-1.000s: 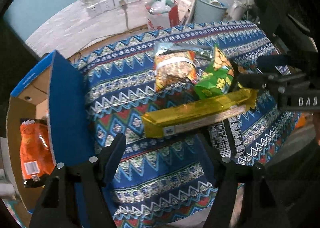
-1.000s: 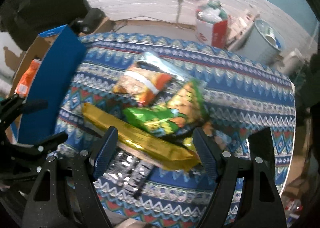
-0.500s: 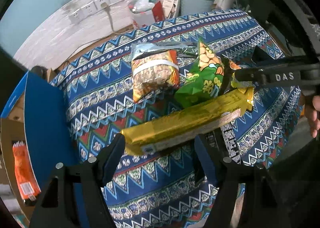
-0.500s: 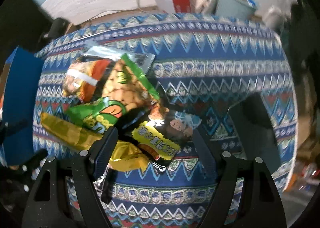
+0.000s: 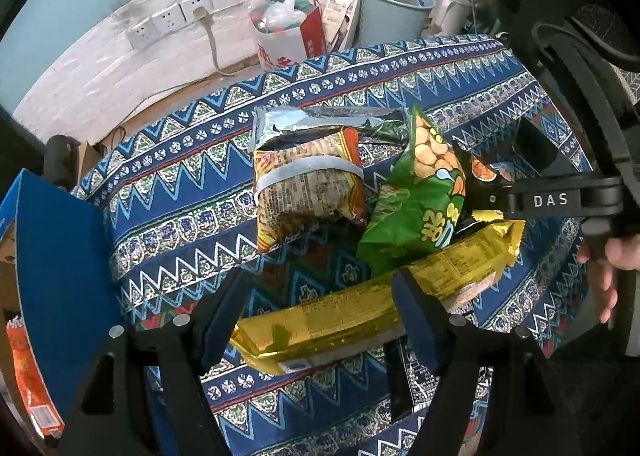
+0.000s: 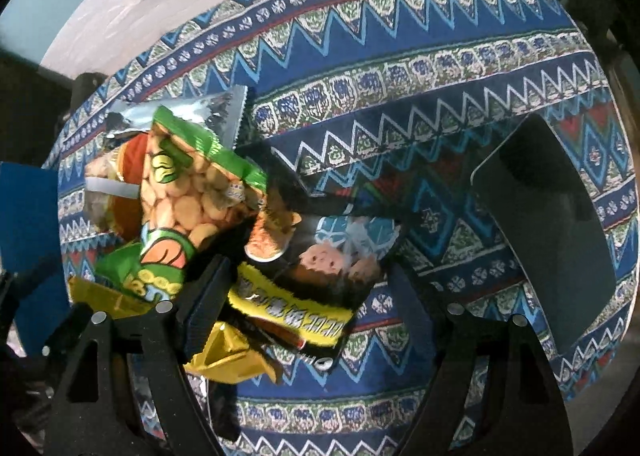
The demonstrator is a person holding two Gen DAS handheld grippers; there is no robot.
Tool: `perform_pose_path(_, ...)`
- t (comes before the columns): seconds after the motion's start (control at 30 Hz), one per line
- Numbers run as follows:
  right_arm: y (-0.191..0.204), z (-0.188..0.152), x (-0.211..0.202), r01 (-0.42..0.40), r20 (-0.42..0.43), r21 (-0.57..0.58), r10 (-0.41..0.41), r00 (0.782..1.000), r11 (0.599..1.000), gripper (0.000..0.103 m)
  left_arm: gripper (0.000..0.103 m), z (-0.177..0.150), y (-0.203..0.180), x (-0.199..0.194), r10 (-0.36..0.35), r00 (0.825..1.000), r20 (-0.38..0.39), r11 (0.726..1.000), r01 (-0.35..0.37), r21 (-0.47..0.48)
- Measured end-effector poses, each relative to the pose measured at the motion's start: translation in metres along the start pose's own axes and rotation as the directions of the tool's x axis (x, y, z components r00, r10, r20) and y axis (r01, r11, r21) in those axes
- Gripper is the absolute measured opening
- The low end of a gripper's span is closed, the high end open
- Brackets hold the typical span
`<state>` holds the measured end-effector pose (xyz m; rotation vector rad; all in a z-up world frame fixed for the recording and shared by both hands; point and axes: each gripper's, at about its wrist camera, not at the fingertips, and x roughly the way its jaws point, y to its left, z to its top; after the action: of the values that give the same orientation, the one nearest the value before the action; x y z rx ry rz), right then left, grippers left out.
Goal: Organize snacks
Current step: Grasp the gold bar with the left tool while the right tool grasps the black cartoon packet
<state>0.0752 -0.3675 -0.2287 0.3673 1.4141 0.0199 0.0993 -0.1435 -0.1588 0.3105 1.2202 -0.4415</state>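
Note:
A pile of snacks lies on the patterned tablecloth [image 5: 192, 184]. My left gripper [image 5: 320, 316] is open, its fingers either side of a long gold packet [image 5: 360, 308]. Behind it lie an orange packet with a silver top [image 5: 308, 184] and a green biscuit bag [image 5: 420, 200]. My right gripper [image 6: 308, 308] is open over a black and yellow packet with a cartoon face [image 6: 316, 276]; it also shows in the left wrist view [image 5: 556, 200] at the right. The green bag [image 6: 180, 192] and gold packet end [image 6: 228, 360] lie to its left.
A blue cardboard box [image 5: 56, 280] stands at the table's left edge with an orange packet [image 5: 28, 376] inside. A dark flat slab [image 6: 548, 232] lies on the cloth at right. Beyond the table are wall sockets [image 5: 180, 16], a red-and-white bag [image 5: 284, 32] and a bin [image 5: 388, 12].
My left gripper has moved right and closer, so the gold packet now lies between its fingers. My right gripper has swung right and down onto the black and yellow packet.

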Motion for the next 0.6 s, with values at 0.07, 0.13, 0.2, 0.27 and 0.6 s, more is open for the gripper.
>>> perform_pose_path(0.07, 0.001, 0.002, 0.006, 0.006, -0.004, 0.001, -0.006, 1.0, 1.0, 0.079, 0.075, 0.001, 0.0, 0.003, 0.0, 1.0, -0.007, 1.0, 0.0, 0.008)
perform_pose_path(0.13, 0.004, 0.003, 0.01, 0.009, -0.006, -0.008, -0.009, 1.0, 1.0, 0.079, 0.075, 0.001, 0.0, 0.004, -0.016, 1.0, -0.011, 1.0, 0.017, 0.022)
perform_pose_path(0.2, 0.005, 0.005, 0.012, 0.026, -0.004, -0.037, -0.026, 1.0, 0.999, 0.077, 0.075, 0.002, -0.002, 0.004, -0.03, 0.999, -0.013, 0.999, 0.03, 0.043)
perform_pose_path(0.27, 0.012, 0.005, 0.012, 0.074, 0.016, -0.102, -0.073, 0.997, 0.992, 0.063, 0.076, 0.001, -0.006, 0.004, -0.044, 0.999, -0.018, 0.996, 0.045, 0.074)
perform_pose_path(0.6, 0.028, 0.003, -0.017, 0.256, 0.159, -0.245, -0.222, 0.962, 0.935, 0.055, 0.079, -0.001, -0.036, 0.011, -0.102, 0.992, -0.069, 0.971, 0.114, 0.209)
